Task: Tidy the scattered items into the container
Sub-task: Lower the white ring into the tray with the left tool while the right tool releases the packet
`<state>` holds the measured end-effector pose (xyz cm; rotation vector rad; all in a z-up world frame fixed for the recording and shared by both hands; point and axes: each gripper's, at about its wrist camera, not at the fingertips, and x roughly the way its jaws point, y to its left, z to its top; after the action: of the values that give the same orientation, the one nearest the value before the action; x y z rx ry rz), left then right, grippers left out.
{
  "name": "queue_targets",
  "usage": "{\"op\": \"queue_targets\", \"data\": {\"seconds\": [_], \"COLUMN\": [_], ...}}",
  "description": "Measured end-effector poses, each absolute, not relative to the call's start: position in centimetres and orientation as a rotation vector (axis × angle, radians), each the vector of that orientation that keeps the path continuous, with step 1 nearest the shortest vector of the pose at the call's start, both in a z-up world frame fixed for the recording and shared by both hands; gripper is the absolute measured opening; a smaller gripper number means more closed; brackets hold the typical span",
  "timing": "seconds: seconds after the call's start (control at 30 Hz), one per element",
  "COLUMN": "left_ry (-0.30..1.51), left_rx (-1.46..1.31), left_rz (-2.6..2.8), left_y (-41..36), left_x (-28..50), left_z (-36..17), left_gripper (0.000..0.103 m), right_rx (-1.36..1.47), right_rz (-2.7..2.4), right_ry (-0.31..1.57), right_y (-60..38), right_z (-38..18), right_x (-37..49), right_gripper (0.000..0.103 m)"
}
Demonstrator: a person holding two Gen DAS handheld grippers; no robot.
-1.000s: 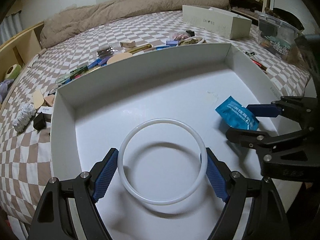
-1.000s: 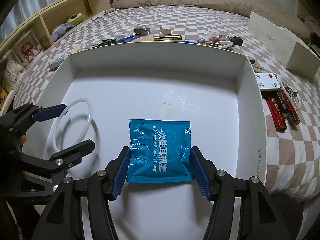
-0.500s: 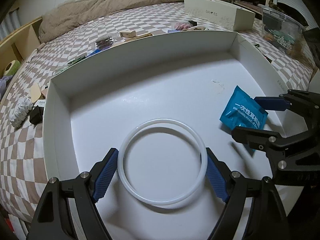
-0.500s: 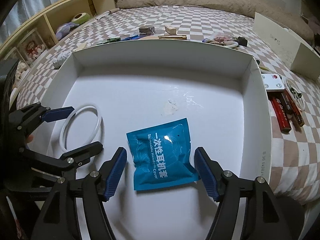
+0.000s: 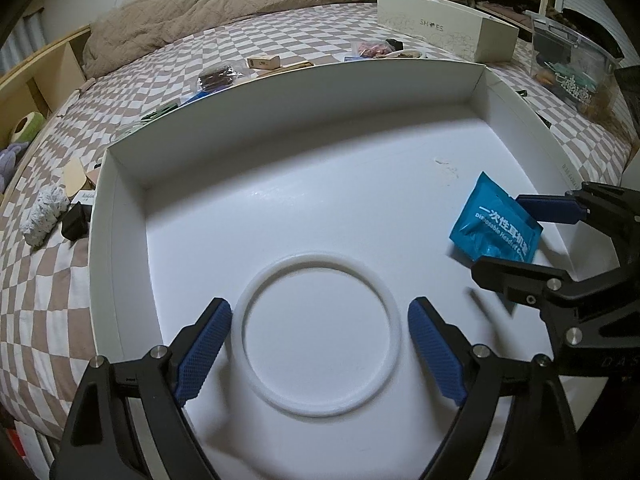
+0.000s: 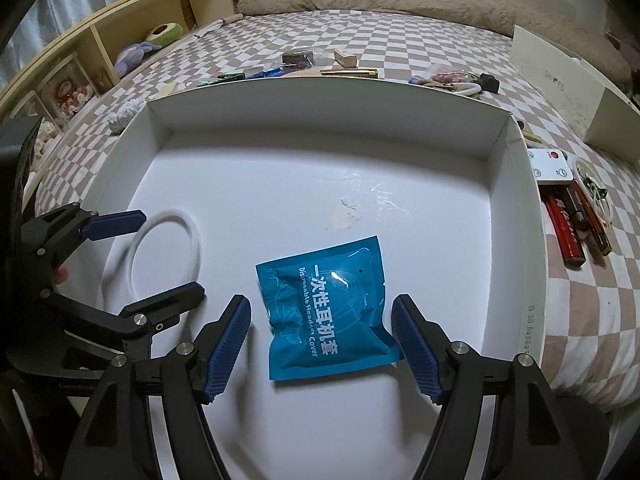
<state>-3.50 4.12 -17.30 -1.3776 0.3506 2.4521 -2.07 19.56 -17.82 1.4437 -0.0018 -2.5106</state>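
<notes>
Two items laid in a white box, both claws opening

Two handheld claws are seen over a shallow white cardboard box point(image 5: 120, 184) that rests on a bed with a brown-and-white checked cover point(image 6: 360, 36).

From the left wrist view, the left claw point(image 5: 320, 350) is pointed steeply down into the box. A white plastic ring point(image 5: 316, 334) lies flat on the box floor between its blue pads. The jaws are opening, and a narrow gap is seen on each side of the ring, so the ring is not pressed.

From the right wrist view, the right claw point(image 6: 322, 350) is likewise angled down into the box. A blue foil packet point(image 6: 328, 308), printed "Disposable Headset Cover", lies on the box floor between its pads. These jaws are also opening, and neither pad is seen pressing on the packet.

The ring lies in the near left part of the box and the packet in the near right part, well apart from each other.

Outside the box, small items are scattered on the bed beyond the far wall. A white remote point(image 6: 554, 164) and red pens point(image 6: 568, 228) lie just beside the right wall. A white shoe box point(image 5: 444, 28) stands further back.
</notes>
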Motion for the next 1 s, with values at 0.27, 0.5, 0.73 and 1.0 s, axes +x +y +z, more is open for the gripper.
{"op": "queue_targets", "data": {"seconds": [0.27,0.5,0.73,1.0], "left_ry": [0.354,0.356,0.352,0.333], "left_rx": [-1.350,-1.336,-1.340,-1.353], "left_rz": [2.463,2.465,2.468,2.478], "left_y": [4.08,3.90,3.96,3.74], "left_x": [-3.23,-3.17,-3.13,-3.27], "left_z": [-17.19,-17.16,-17.22,-17.23], "left_gripper": [0.083,0.083,0.083,0.083], "right_rx": [1.447,1.450,1.450,1.471], "right_rz": [-2.511,-2.516,-2.516,-2.510], "right_ry": [0.019,0.052,0.052,0.087], "right_y": [19.37,19.07,18.88,18.58], "right_z": [-17.89,-18.00,-18.01,-18.06], "right_x": [-2.04,-1.97,-1.98,-2.04], "right_gripper": [0.074,0.077,0.077,0.077]}}
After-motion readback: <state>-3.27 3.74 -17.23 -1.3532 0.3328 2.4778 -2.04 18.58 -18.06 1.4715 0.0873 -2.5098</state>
